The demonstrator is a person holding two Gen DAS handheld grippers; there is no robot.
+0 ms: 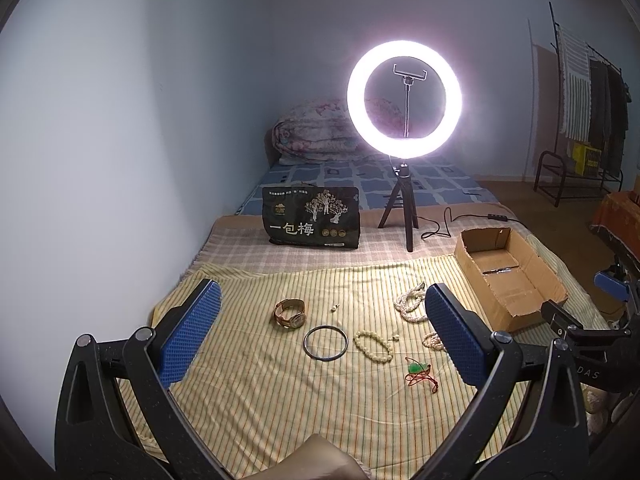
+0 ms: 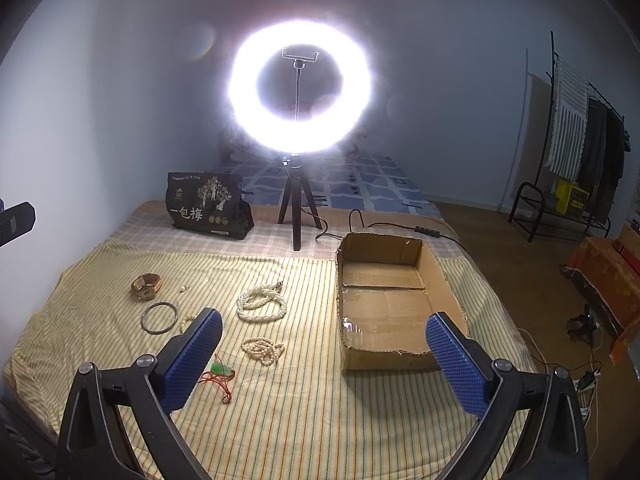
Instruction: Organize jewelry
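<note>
Jewelry lies on a yellow striped cloth on the bed. A gold watch, a metal bangle, a cream bead bracelet, a thick pearl necklace, a small pearl strand and a green pendant on red cord show in the left wrist view. They also show in the right wrist view: watch, bangle, necklace, pendant. An open, empty cardboard box sits to the right. My left gripper and right gripper are open, empty, above the cloth.
A lit ring light on a tripod stands behind the cloth, its cable trailing right. A dark printed bag stands at the back left. A wall runs along the left. A clothes rack stands far right.
</note>
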